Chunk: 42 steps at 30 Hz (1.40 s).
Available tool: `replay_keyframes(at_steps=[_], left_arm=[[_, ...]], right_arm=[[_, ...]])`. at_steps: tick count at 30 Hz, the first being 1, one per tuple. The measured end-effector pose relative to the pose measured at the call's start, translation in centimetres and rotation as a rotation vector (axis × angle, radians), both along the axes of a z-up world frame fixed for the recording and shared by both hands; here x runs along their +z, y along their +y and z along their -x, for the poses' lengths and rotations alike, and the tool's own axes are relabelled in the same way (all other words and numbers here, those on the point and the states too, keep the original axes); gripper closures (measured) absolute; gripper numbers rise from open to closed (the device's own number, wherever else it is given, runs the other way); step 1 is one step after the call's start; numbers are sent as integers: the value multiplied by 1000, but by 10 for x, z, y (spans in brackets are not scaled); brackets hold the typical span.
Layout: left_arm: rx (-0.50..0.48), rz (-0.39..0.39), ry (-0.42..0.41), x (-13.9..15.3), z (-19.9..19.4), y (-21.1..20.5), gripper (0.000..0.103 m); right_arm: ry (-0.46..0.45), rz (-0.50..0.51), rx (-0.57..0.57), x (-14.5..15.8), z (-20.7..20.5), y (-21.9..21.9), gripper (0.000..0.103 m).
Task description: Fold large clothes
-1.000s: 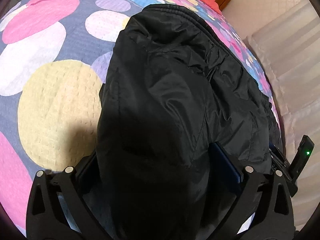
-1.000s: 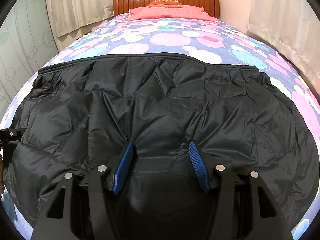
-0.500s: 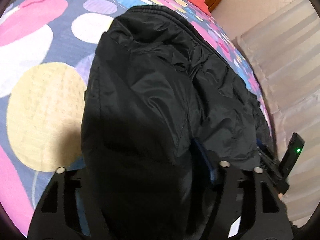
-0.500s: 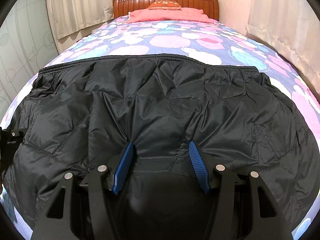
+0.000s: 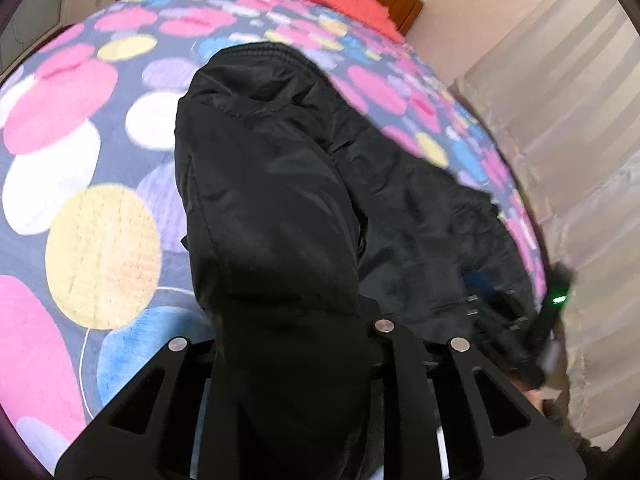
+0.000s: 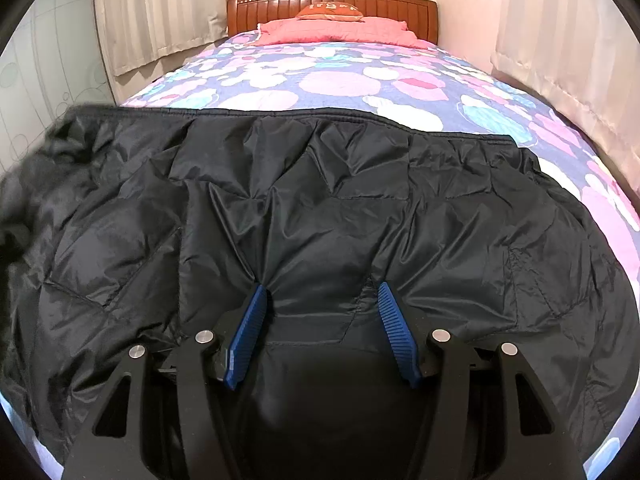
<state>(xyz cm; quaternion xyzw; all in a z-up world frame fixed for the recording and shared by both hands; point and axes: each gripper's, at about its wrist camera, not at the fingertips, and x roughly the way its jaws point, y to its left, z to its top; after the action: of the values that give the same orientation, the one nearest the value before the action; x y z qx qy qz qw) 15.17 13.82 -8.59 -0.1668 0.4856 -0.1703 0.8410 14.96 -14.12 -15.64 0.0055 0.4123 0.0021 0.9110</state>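
A black puffy jacket (image 6: 320, 208) lies spread across the foot end of the bed (image 6: 340, 80), its elastic hem running straight across ahead of the right claw (image 6: 320, 320). That claw's blue pads (image 6: 394, 332) stand half apart, with a raised mound of the jacket's fabric bulging up between them and touching both; whether they actually pinch it I cannot tell.

The left claw (image 5: 288, 320) has just been closing, and its jaws are drawn in tight on a thick fold of the same jacket (image 5: 272, 200), which drapes over the claw and hides its pads. The lifted fold rises straight ahead of it and blocks most of the forward view. To the right of this claw the rest of the jacket sags toward the bed's edge, where the right claw's dark frame (image 5: 496, 308) with a green light shows, blurred.

Around the jacket the spotted quilt (image 5: 100, 208) lies bare to the left of the left claw. Far ahead of the right claw are a pink pillow (image 6: 332, 30) and the wooden headboard (image 6: 400, 6). Pale curtains (image 6: 560, 40) hang to its right, more curtains (image 6: 160, 12) to its left.
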Motion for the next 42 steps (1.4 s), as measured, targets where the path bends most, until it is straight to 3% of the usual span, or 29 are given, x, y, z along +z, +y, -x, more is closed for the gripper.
replay_keyframes(at_steps=[2, 8, 12, 14, 18, 24, 29, 35, 42], left_arm=[[-12, 16, -28, 20, 5, -12, 86], [-61, -59, -98, 71, 21, -74, 87], [-73, -134, -131, 97, 26, -123, 87], [-88, -156, -144, 106, 28, -144, 87], [-129, -186, -159, 113, 32, -193, 87], [-157, -227, -147, 95, 26, -272, 87], [-193, -241, -96, 53, 19, -329, 87], [-223, -245, -50, 8, 15, -358, 87], [-224, -245, -72, -7, 21, -369, 87]], right_arm=[[-4, -9, 4, 1, 1, 0, 45], [-26, -50, -5, 21, 16, -25, 45], [-75, -11, -49, 42, 35, -64, 43], [-87, -9, -87, 49, 45, -92, 38], [-90, -15, -145, 52, 59, -138, 37], [-64, -16, -211, 42, 75, -196, 37], [-30, -66, -293, 30, 85, -239, 37], [-16, -99, -335, 22, 85, -259, 37], [5, -95, -335, 11, 84, -259, 37]])
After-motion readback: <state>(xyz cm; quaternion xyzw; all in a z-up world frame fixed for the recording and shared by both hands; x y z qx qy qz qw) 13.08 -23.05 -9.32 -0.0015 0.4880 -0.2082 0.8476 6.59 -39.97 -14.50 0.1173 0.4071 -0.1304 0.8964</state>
